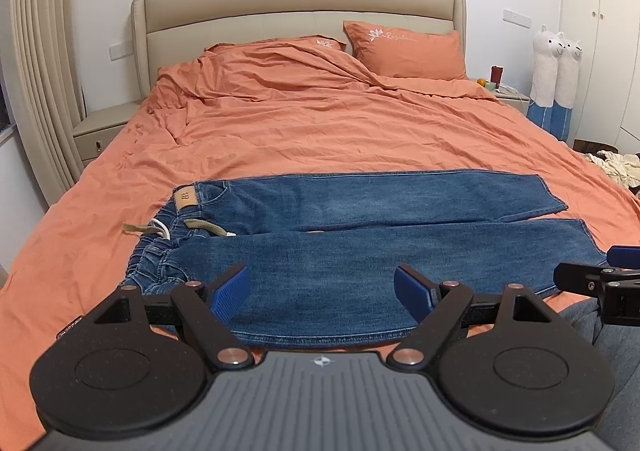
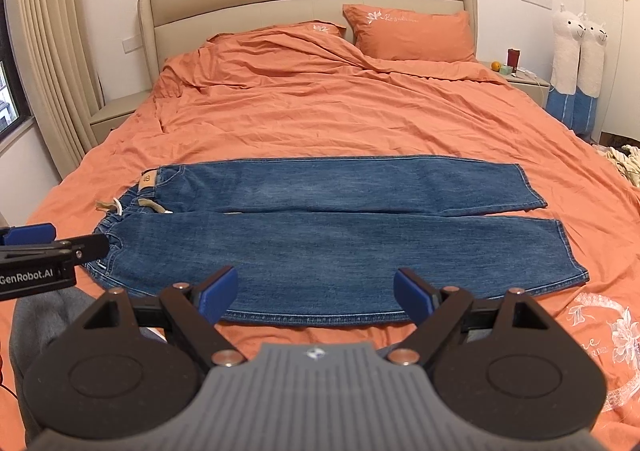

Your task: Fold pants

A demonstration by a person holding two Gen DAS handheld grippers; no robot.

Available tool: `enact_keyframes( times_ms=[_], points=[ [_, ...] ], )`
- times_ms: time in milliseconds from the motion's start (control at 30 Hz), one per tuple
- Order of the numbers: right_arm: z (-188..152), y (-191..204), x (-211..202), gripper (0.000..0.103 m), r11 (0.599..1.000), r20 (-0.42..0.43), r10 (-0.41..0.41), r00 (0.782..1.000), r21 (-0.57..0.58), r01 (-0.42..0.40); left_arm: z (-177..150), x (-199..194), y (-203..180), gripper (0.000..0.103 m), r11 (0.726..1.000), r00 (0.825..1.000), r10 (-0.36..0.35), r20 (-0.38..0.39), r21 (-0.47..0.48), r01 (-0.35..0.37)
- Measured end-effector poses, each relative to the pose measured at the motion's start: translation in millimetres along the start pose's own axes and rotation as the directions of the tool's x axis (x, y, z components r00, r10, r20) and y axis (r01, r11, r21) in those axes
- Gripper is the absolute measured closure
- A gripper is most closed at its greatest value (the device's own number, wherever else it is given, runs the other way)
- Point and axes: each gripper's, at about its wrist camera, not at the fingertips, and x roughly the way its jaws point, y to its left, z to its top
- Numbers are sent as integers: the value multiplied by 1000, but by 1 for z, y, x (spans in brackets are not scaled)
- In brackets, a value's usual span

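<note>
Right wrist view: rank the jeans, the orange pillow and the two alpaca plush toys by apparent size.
1. jeans, by far the largest.
2. orange pillow.
3. alpaca plush toys, close to the pillow; both lie farther back, so apparent size misleads.

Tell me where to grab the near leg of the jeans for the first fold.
Probably pinch the near leg along its outer seam edge, coming in low from the foot of the bed. That edge lies flat and exposed closest to both open grippers, left and right.
</note>
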Motion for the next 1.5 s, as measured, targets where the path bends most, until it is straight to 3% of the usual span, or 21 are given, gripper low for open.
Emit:
enact_keyframes(
  times_ms=[1167, 1500],
  points=[
    [-3, 4, 6, 21, 1000, -19, 5, 1000, -20, -5, -7, 6, -3, 7, 1000, 1000, -11, -22, -5, 11],
    [-6, 2, 28, 21, 1000, -71, -2, 997, -17, 1, -12, 27, 0, 7, 1000, 997, -19, -75, -10, 18]
  ],
)
